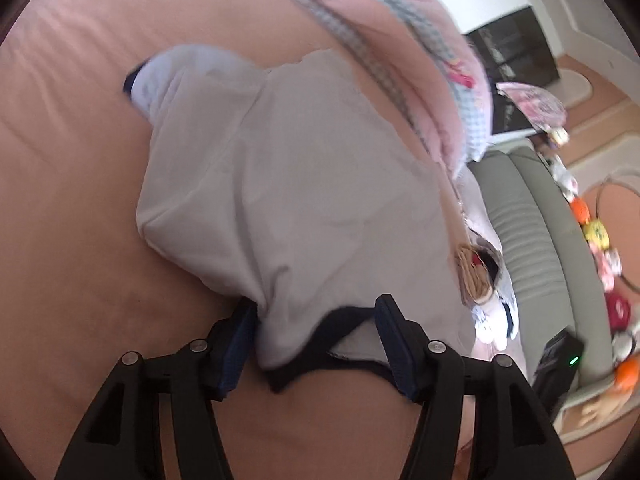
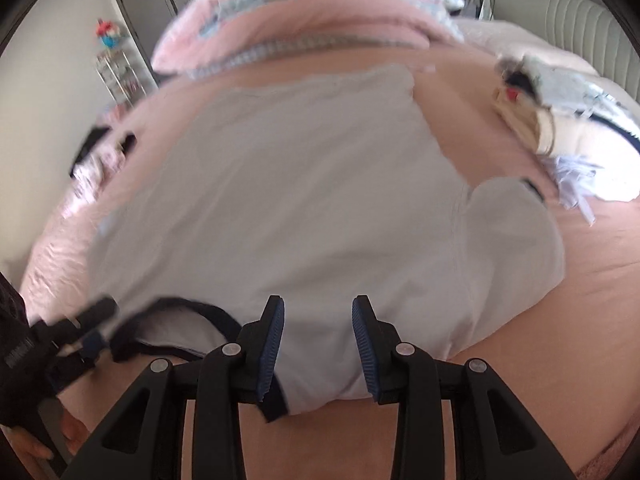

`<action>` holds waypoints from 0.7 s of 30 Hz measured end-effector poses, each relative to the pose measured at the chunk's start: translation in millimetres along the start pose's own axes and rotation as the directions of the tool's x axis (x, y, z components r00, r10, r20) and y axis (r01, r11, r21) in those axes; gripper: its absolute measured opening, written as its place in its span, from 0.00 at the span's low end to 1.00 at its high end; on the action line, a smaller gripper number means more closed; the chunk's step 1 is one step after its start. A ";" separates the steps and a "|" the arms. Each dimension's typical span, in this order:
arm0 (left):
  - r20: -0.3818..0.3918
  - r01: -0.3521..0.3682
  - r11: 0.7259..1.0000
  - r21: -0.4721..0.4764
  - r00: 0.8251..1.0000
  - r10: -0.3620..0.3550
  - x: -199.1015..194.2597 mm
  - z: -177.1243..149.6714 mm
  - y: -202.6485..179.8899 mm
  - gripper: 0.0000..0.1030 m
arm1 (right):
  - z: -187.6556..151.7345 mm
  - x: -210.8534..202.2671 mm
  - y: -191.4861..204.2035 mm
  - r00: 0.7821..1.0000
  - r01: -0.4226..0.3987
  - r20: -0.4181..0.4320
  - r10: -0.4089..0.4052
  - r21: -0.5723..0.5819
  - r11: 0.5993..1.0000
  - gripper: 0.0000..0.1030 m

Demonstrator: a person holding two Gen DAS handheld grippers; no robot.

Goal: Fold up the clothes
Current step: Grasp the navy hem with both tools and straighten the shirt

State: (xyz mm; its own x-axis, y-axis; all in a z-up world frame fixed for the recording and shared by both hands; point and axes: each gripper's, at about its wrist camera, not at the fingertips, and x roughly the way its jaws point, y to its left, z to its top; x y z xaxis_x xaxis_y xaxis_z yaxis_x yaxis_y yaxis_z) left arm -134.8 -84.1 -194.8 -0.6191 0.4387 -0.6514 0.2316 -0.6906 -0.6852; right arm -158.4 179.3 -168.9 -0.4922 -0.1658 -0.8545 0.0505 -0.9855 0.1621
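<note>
Shirt (image 1: 296, 184) lies on the bed (image 1: 72, 160), its long axis running up-frame from my tongs. Left gripper (image 1: 316, 344) straddles the dark collar (image 1: 304, 368), spread, not pinching. Right gripper (image 2: 318, 344) straddles the shoulder edge, spread too.

Pink bed (image 1: 80, 184) sheet, lightly creased; pink quilt (image 1: 384, 32) with blue gingham trim bunched at the far side; grey ribbed headboard (image 1: 532, 240) along one edge, row of small plush toys (image 1: 596, 232) on its ledge, orange, yellow and red among them; black box (image 1: 560, 364) with a green light beside the headboard; dark cabinet (image 1: 516, 48) against the white wall; wire rack (image 2: 120, 76) with small items by the wall, a colourful toy (image 2: 109, 34) on top; grey door (image 2: 148, 4) behind it.
</note>
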 end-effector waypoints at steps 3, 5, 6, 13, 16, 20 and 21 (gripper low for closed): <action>-0.042 -0.069 0.997 0.042 0.997 0.071 -4.1 -2.3 1.9 0.07 | -16.8 2.7 3.9 0.998 0.058 0.013 -0.057 -0.089 0.994 0.34; -0.076 -0.035 0.999 0.001 0.997 0.035 -12.0 -6.9 8.8 0.07 | -31.1 -6.9 8.2 0.997 0.081 -0.002 -0.083 -0.156 0.984 0.35; -0.089 -0.014 1.000 -0.016 0.996 0.012 -16.2 -10.1 11.9 0.07 | -37.2 -13.7 7.4 0.996 0.085 -0.012 -0.089 -0.173 0.981 0.35; -0.039 0.198 0.936 -0.292 0.975 -0.218 -33.2 -15.2 47.3 0.46 | -57.1 -51.6 -71.1 0.976 -0.192 -0.036 0.213 0.312 0.930 0.39; -0.032 0.174 0.958 -0.230 0.982 -0.186 -31.7 -13.6 40.9 0.46 | -54.4 -49.7 -91.0 0.965 -0.243 0.012 0.261 0.407 0.880 0.47; -0.004 0.123 0.989 -0.085 0.992 -0.124 -22.2 -13.1 22.4 0.46 | -40.9 -29.2 -90.0 0.952 -0.293 0.040 0.305 0.419 0.859 0.53; -0.004 0.120 0.991 -0.065 0.993 -0.121 -17.4 -11.9 18.2 0.44 | -39.5 -24.1 -89.2 0.948 -0.307 0.062 0.312 0.430 0.849 0.57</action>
State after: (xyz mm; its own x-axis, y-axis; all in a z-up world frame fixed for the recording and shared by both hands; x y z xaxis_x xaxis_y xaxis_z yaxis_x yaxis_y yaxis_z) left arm -110.9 -97.5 -199.8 -0.6395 0.5212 -0.5652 0.2038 -0.5939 -0.7783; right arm -116.7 269.7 -182.3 -0.5047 -0.4620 -0.7293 -0.1794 -0.7702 0.6121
